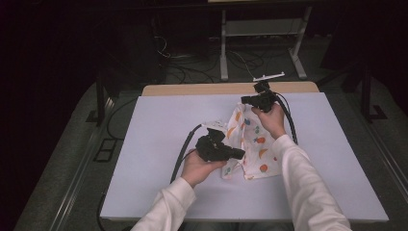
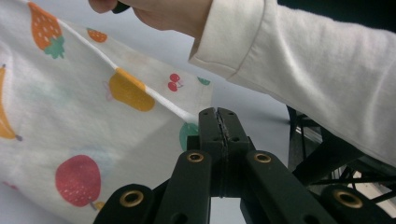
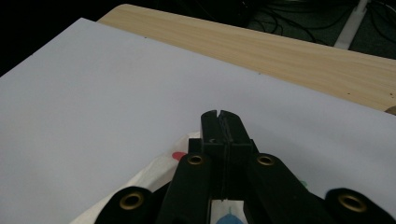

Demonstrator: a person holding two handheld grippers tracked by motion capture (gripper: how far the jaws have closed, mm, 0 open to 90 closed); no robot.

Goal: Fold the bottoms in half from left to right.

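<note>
A white cloth (image 1: 253, 144) printed with coloured fruit hangs stretched between my two grippers above the table. My left gripper (image 1: 240, 154) is shut on its near corner; in the left gripper view the cloth (image 2: 70, 116) spreads to the left and its hemmed edge runs into the closed tips of the left gripper (image 2: 218, 116). My right gripper (image 1: 245, 100) holds the far upper corner. In the right gripper view the right gripper (image 3: 219, 119) has its jaws pressed together, with the cloth (image 3: 149, 177) bunched beneath and between them.
A white sheet (image 1: 159, 130) covers most of the wooden table (image 1: 192, 89), whose bare far edge (image 3: 303, 51) lies beyond the cloth. Past it, on the dark floor, are table legs and cables (image 1: 240, 60). The person's right sleeve (image 2: 303, 60) crosses the left gripper view.
</note>
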